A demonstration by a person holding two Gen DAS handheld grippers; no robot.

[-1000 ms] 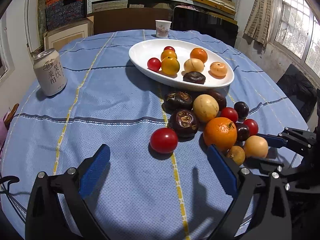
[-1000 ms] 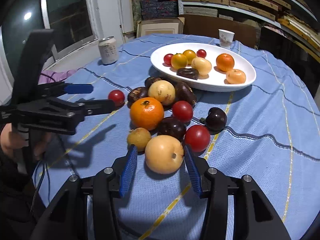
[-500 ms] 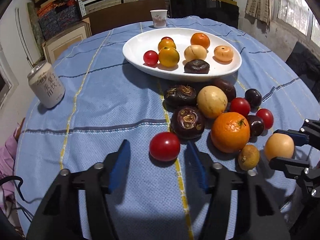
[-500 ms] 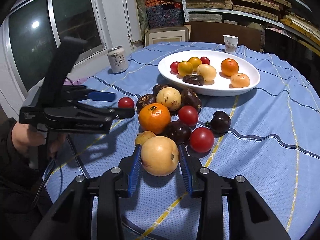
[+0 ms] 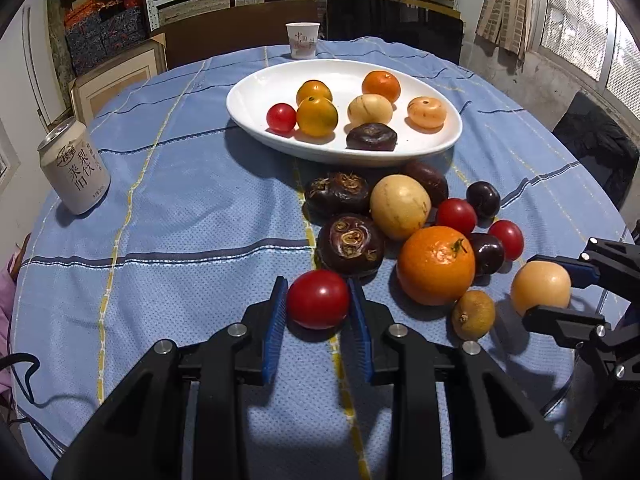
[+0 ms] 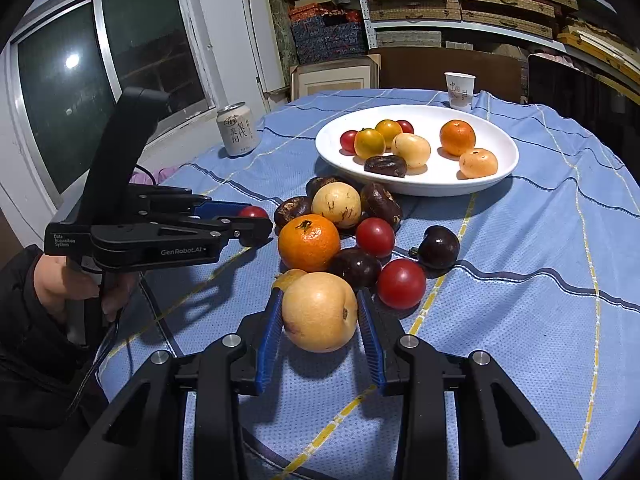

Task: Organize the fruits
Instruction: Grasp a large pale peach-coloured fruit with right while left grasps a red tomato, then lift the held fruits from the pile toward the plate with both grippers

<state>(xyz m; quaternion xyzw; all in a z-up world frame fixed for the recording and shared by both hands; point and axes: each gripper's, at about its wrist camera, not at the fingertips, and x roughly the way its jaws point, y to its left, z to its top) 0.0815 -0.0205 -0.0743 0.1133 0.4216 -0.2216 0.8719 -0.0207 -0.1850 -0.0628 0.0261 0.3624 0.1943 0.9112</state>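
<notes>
My left gripper (image 5: 318, 300) is shut on a red tomato (image 5: 318, 299) at the near edge of the fruit pile; it also shows in the right wrist view (image 6: 250, 220). My right gripper (image 6: 320, 312) is shut on a pale yellow round fruit (image 6: 319, 312), held just above the blue cloth; it shows in the left wrist view (image 5: 541, 287) too. A pile of loose fruit lies between them: an orange (image 5: 436, 265), dark chestnut-like fruits (image 5: 351, 245), red tomatoes and dark plums. A white oval plate (image 5: 256, 100) beyond holds several fruits.
A drink can (image 5: 74, 168) stands at the table's left edge. A paper cup (image 5: 303, 40) stands behind the plate. The round table has a blue striped cloth (image 5: 180, 200). Shelves, boxes and a window surround it.
Both grippers have closed: the left on the red tomato, the right on the pale yellow fruit. The left moved forward to the tomato; the right lifted its fruit slightly.
</notes>
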